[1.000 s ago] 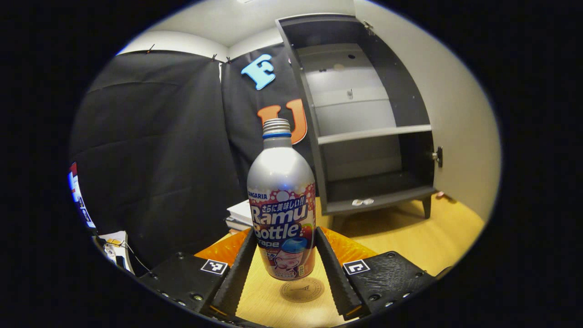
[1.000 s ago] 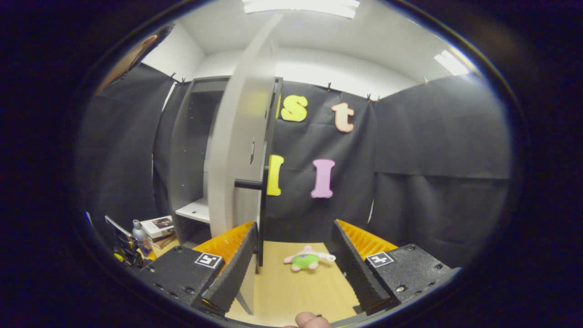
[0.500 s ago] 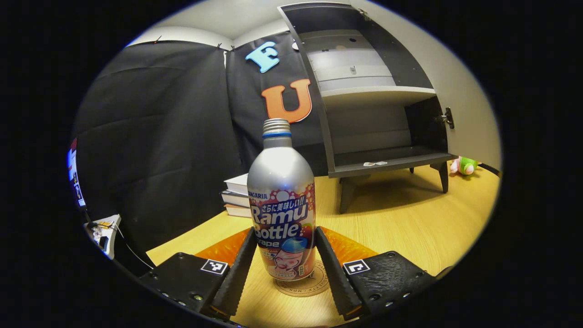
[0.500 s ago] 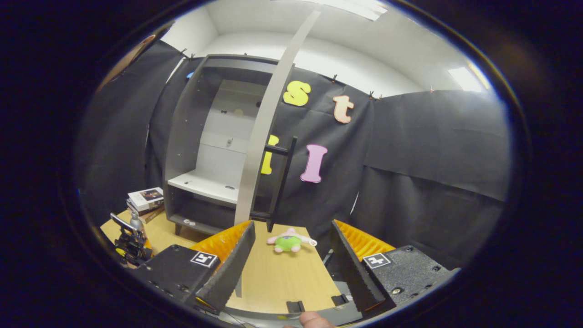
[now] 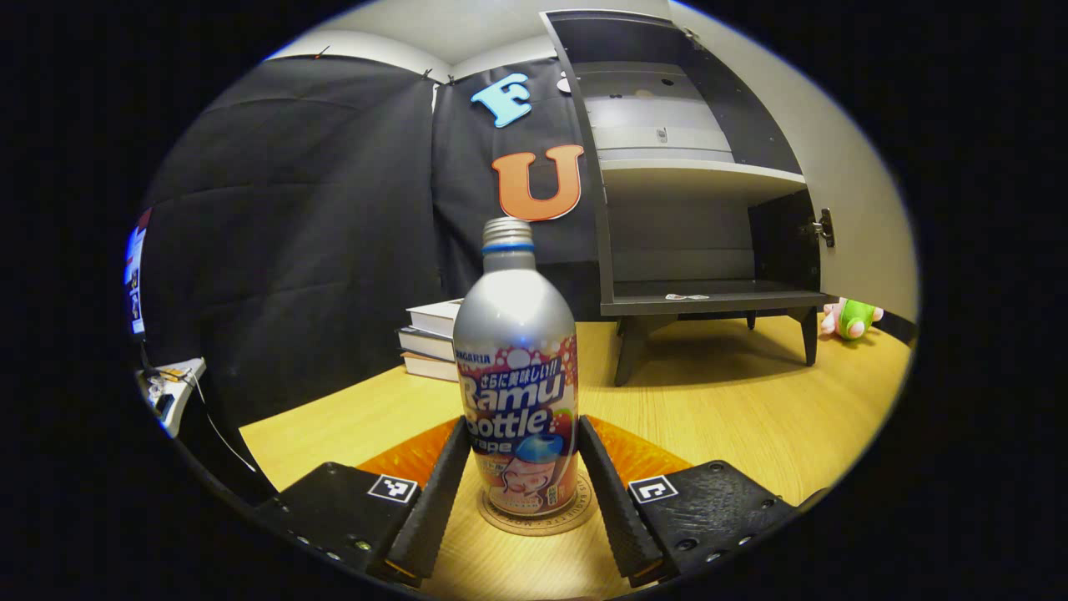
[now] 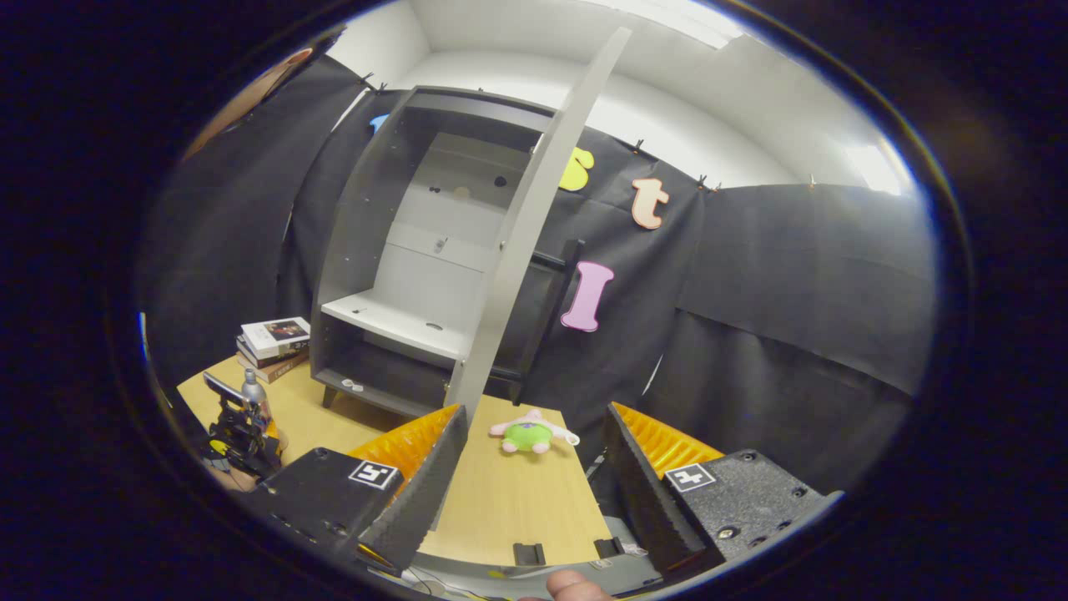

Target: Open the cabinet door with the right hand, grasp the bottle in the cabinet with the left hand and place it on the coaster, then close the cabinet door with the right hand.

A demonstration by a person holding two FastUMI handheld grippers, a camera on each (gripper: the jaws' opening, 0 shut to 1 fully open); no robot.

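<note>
Left gripper view, left to right: stack of books [image 5: 432,340] at mid-left, then the bottle [image 5: 517,392] at centre, upright between the fingers of the left gripper [image 5: 519,492], both fingers against its lower body, so it is clenched on the bottle. A second ago the bottle hung above the coaster [image 5: 536,516]; now its base sits on the coaster at lower centre. Cabinet [image 5: 692,184] at upper right, lower shelf vacated, door open. Right gripper view: the other gripper with the bottle shows small at far left; cabinet door [image 6: 534,250] stands ajar at centre; right gripper [image 6: 534,492] spread wide, holding nothing, now backed well away from the door handle [image 6: 546,309]. Judgement: placement essentially done; release next, then door closing.
</note>
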